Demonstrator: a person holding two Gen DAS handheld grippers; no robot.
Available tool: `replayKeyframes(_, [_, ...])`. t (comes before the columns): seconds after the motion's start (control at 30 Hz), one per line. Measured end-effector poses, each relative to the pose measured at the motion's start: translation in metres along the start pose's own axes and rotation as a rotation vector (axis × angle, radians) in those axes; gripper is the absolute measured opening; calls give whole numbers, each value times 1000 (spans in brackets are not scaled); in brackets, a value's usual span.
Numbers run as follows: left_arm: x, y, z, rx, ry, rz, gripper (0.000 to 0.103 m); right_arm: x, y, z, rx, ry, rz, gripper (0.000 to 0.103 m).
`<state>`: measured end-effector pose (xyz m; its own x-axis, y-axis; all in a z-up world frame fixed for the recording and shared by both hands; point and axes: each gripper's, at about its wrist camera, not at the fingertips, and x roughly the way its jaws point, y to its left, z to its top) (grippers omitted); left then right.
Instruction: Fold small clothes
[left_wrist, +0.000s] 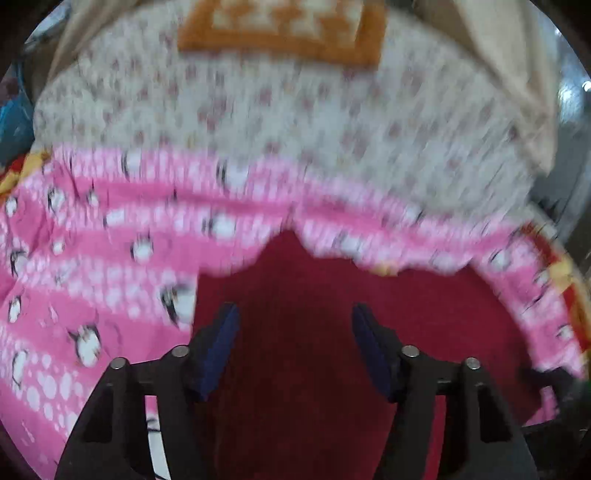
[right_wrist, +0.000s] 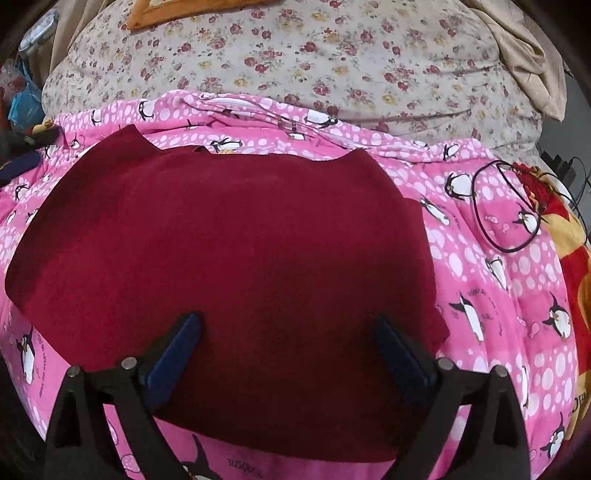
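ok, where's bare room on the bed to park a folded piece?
Free: floral sheet between penguin blanket and orange cushion. Crowded: maroon garment fills the middle; black cable loop lies right of it.

- A pink penguin-print blanket (right_wrist: 491, 266) with white dots lies spread out, wrinkled along its far edge.
- Beyond it lies a cream floral bedsheet (right_wrist: 332, 55) with small red and yellow roses; it is blurred in the left wrist view (left_wrist: 295, 110).
- An orange patterned cloth (left_wrist: 280, 33) lies at the far end of the sheet.
- A beige fabric (right_wrist: 524, 55) is bunched at the far right.
- A thin black cable (right_wrist: 491, 206) loops on the pink blanket at the right.
- A red and yellow cartoon-print blanket (right_wrist: 569, 243) shows at the right edge.
- Blue items (right_wrist: 22, 99) lie at the far left, too small to identify.
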<state>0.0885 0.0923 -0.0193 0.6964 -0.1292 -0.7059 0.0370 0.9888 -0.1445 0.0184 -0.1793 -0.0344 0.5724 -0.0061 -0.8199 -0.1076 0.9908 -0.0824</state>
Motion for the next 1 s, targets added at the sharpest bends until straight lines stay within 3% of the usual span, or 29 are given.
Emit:
replayKeyframes(0.07, [28, 18, -3, -79, 109, 96, 39, 1, -1, 0, -7, -4, -1, 98])
replayKeyframes(0.1, [36, 32, -4, -148, 140, 80, 39, 0, -1, 0, -10, -4, -2, 99])
replayKeyframes(0.17, [29, 39, -2, -207, 123, 44, 39, 1, 0, 0, -12, -3, -4, 99])
replayKeyframes(0.23, [22, 34, -2, -183, 105, 50, 39, 1, 0, 2, -9, 2, -6, 99])
replayKeyframes(0.3, [16, 30, -4, -193, 82, 8, 39, -3, -2, 7, 7, 6, -4, 98])
replayKeyframes(0.43, [2, 3, -4, -123, 3, -59, 43, -30, -11, 17, 49, -164, 7, 97])
replayKeyframes(0.5, [2, -8, -4, -85, -12, -75, 54, -29, -17, 27, 70, -197, 15, 97])
replayKeyframes(0.57, [13, -14, -7, -63, 16, -42, 58, -11, -22, 32, 93, -135, 34, 97])
replayKeyframes(0.63, [30, -9, -11, -58, 90, 33, 58, 19, -26, 29, 123, -3, 30, 97])
replayKeyframes(0.67, [31, -5, -13, -66, 99, 38, 58, 25, -24, 26, 112, 10, 20, 97])
replayKeyframes(0.83, [9, 21, -12, -176, 100, -87, 58, 7, -11, 29, 59, -86, -41, 96])
replayKeyframes(0.9, [-6, 30, -13, -205, 107, -105, 58, -9, -11, 30, 63, -165, -28, 96])
replayKeyframes(1.0, [-32, 41, -11, -206, 50, -82, 58, -23, -8, 30, 55, -223, 7, 96])
